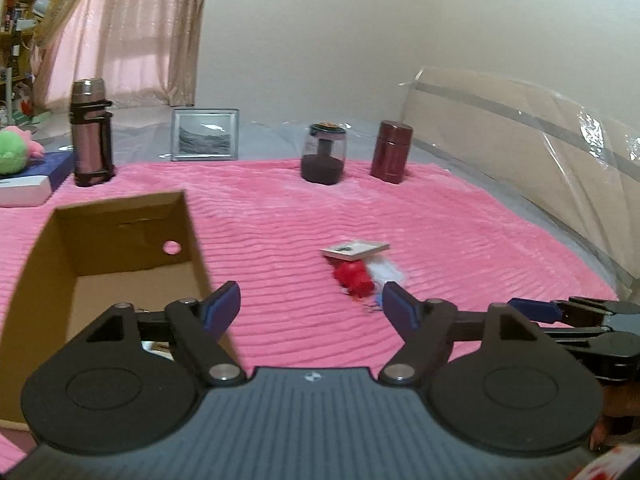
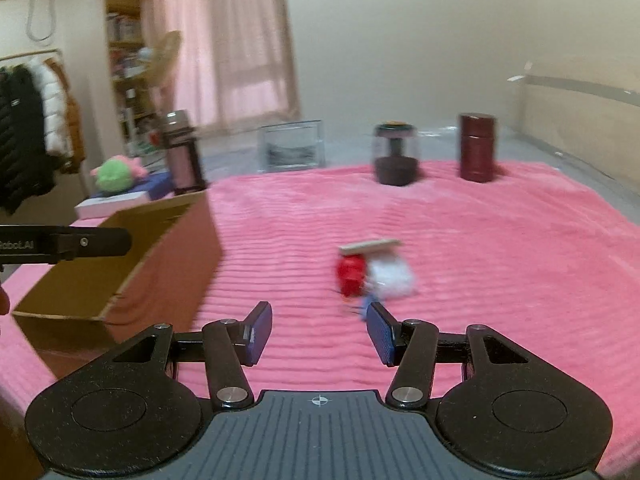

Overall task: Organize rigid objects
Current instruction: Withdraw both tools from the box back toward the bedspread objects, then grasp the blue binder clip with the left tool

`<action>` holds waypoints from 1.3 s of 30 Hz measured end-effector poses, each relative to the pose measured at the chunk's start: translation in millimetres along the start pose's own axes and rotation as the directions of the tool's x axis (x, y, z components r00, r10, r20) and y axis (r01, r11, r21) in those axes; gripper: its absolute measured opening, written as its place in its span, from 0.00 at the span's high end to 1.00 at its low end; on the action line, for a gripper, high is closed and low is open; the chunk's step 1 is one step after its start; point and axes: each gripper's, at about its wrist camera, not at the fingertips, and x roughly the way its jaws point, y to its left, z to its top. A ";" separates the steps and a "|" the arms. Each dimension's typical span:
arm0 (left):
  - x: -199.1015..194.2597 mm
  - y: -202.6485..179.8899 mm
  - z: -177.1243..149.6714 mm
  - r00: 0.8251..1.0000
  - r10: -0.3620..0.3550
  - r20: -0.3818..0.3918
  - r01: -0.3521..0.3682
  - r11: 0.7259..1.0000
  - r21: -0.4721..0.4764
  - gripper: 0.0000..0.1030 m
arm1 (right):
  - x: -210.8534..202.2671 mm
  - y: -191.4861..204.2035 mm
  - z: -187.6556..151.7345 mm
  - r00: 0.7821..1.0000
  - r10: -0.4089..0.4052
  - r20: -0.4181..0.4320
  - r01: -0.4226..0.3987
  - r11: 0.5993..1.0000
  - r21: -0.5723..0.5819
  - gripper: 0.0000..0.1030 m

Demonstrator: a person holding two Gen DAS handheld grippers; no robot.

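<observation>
Pink ribbed blanket (image 1: 280,216) before beige wall (image 1: 320,40)

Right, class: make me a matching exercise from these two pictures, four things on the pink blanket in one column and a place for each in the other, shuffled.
Things
1. cardboard box
2. tall thermos
3. maroon canister
4. red toy

Places
A. far right of the back row
B. middle of the blanket, under a small card
C. near left, beside the left claw
D. far left of the back row

Pairs: 1-C, 2-D, 3-A, 4-B
</observation>
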 end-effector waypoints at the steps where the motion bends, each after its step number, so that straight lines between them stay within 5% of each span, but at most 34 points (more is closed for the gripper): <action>1: 4.4 -5.8 -1.8 1.000 -0.006 -0.005 0.006 1.000 0.002 0.23 | -2.3 -5.6 -2.5 1.000 -0.016 -0.003 0.016 1.000 0.009 0.52; 12: 46.6 -46.0 -20.5 0.998 -0.037 -0.058 0.038 0.999 0.020 0.17 | -14.9 -54.7 -26.5 0.992 -0.122 -0.028 0.123 0.991 0.054 0.50; 39: 183.0 -75.2 -37.6 0.986 -0.072 -0.149 0.056 0.992 -0.109 0.17 | 53.0 -120.6 -27.5 0.987 -0.147 -0.073 0.151 0.987 0.059 0.49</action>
